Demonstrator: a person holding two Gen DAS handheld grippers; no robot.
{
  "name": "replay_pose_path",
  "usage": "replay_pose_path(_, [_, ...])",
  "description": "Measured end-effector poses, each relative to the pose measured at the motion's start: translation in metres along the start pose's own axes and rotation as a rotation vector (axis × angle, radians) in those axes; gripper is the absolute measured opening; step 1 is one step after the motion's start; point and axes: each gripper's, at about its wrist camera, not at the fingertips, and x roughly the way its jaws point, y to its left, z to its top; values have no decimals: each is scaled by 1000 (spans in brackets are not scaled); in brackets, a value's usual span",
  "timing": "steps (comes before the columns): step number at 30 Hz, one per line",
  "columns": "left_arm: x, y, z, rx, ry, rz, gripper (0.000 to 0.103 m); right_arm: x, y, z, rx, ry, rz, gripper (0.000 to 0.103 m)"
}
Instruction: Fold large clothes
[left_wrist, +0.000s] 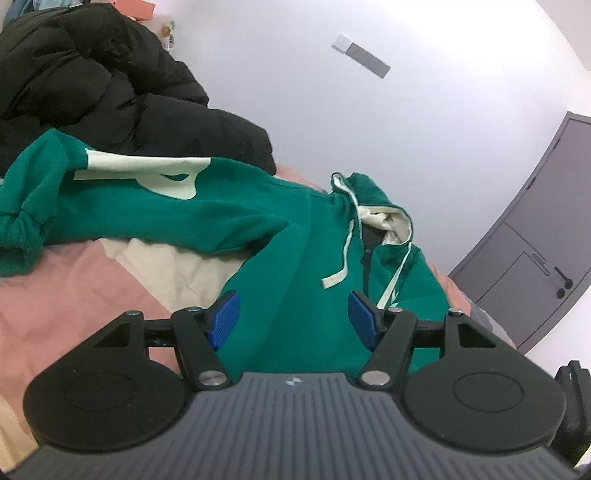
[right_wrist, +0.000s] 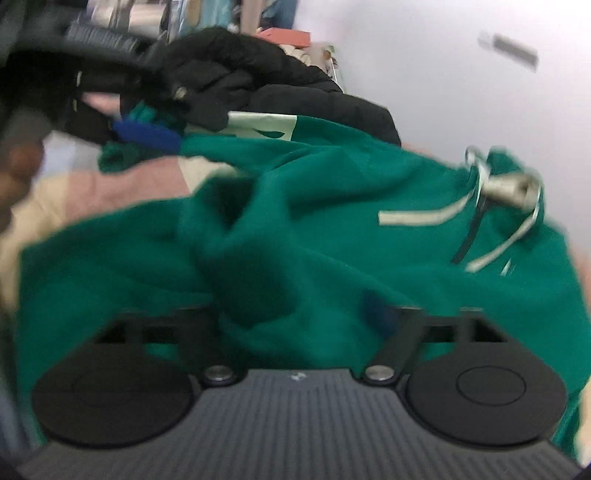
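On the pink bed (left_wrist: 74, 280) the green hoodie (left_wrist: 280, 229) lies rumpled (one sleeve thrown across), folding barely begun. The left gripper (left_wrist: 293, 317) and right gripper (right_wrist: 295, 314) both hang released, grasping nothing

A home bedroom: a pink-covered bed (left_wrist: 55, 295) strewn with clothes, plain white wall (left_wrist: 406, 129), grey door (left_wrist: 535, 240).

left hand-held gripper (left_wrist: 293, 317): grey ribbed body with a small white logo, two black round discs beside it, black linkage arms on silver pivot screws, ribbed blue pads (left_wrist: 224, 320). right hand-held gripper (right_wrist: 299, 314) has the same build, blurred.
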Motion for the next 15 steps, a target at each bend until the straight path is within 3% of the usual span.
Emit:
replay_pose_path(8, [-4, -6, -4, -38, 9, -43, 70, -24, 7, -22, 67, 26, 118, 88])
replay_pose_path(13, [-1, -30, -17, 38, 51, -57, 70, -50, 5, -27, 120, -26, 171, 88])
replay_pose_path(15, [2, -41, -25, 78, 79, -55, 69, -60, -1, -28, 153, -49, 150, 88])
